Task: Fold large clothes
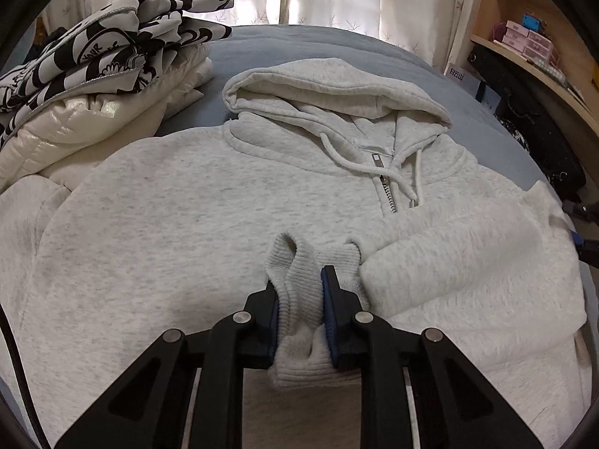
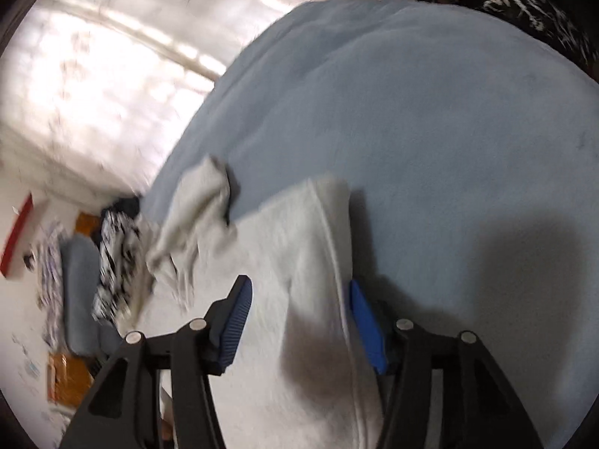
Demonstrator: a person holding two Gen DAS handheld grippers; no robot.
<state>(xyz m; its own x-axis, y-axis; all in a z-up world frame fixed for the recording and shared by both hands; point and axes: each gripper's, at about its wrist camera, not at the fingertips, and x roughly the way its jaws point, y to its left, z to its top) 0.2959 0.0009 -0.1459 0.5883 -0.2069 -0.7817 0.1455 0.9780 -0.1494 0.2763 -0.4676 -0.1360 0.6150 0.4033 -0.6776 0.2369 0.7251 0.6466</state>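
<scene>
Pinching a ribbed knit cuff (image 1: 299,292), the left claw (image 1: 299,288) grips the fleecy hoodie (image 1: 168,217); the right claw (image 2: 299,299) gapes.

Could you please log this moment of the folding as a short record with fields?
garment: light grey hoodie, front up on the blue bed cover
left claw: shut on the ribbed cuff
right claw: open over the hoodie's edge
sleeve: folded across the chest
zip: partly open
nearby: cream jacket under a black-and-white garment
</scene>
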